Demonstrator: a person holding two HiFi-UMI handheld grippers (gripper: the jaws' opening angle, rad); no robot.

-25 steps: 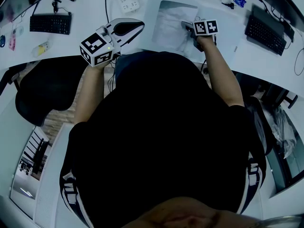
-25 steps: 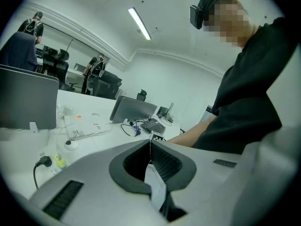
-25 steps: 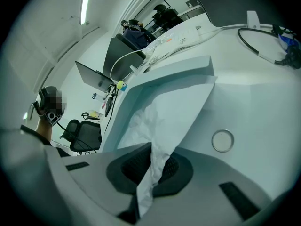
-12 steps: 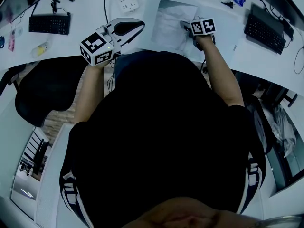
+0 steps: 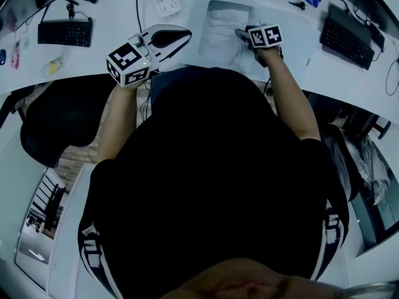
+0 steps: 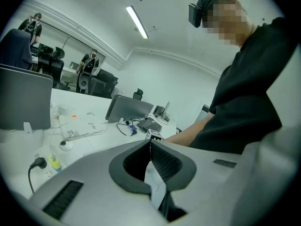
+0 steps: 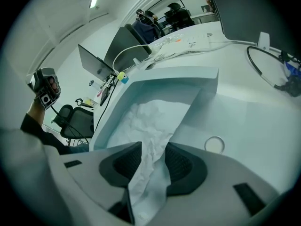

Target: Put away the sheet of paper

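Right gripper (image 7: 154, 145) jaws just opened, grip let go. Crumpled paper (image 7: 146, 121) runs loose between pads, rest lies in tray (image 7: 188, 76). My take: back straight out, jaws wide, or edge snags and drags out. Left gripper (image 6: 149, 142) clenched, away from tray.

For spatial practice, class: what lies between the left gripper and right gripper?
The head view shows the crumpled sheet of paper in its white tray; the right gripper, jaws just opening, straddles its end.
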